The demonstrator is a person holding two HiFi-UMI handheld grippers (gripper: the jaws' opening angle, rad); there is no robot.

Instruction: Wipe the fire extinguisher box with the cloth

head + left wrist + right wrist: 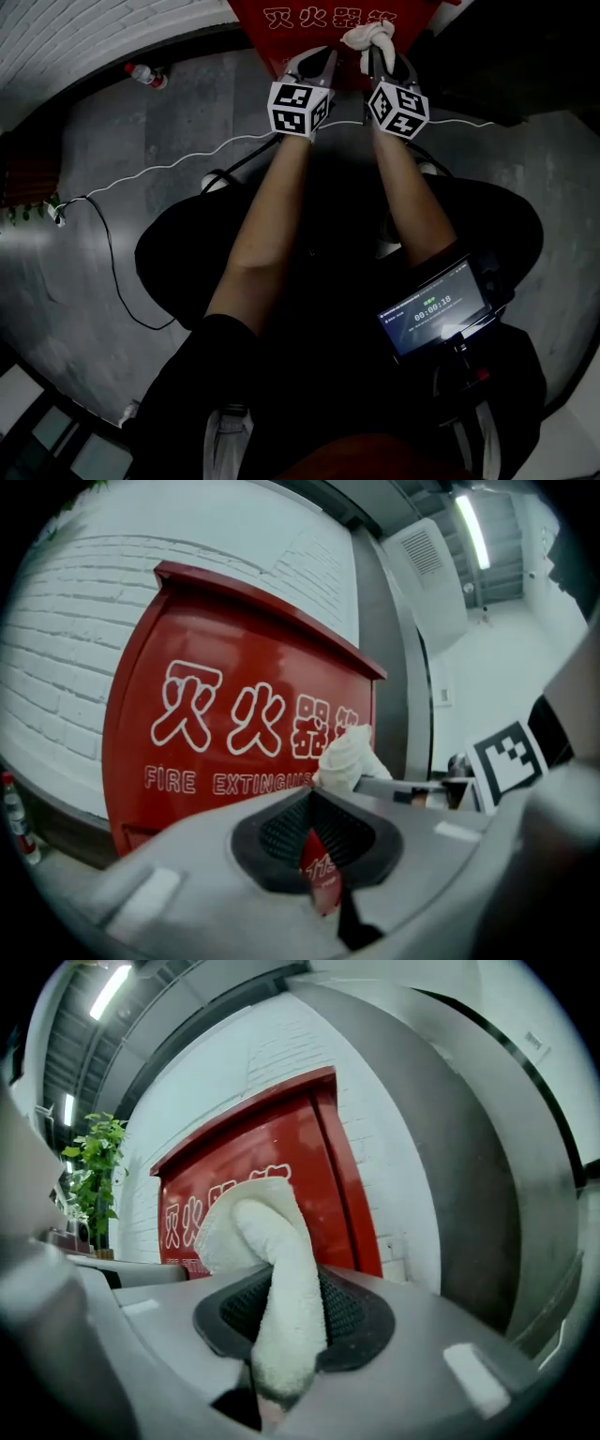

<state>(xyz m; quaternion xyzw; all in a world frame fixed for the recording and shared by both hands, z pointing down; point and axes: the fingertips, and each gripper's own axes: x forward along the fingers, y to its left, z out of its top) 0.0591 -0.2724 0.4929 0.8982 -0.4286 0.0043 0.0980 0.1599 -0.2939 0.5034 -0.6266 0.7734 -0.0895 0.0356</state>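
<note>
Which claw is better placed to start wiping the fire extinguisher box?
Right. The right claw is shut on the cloth, close to the fire extinguisher box; the left claw holds nothing.

Quick headcount from where I'm standing: one red fire extinguisher box, one white cloth, two sets of tongs, the left tongs and the right tongs. One plastic bottle upper left, one white cable, one leafy plant, and one little screen lower right.
</note>
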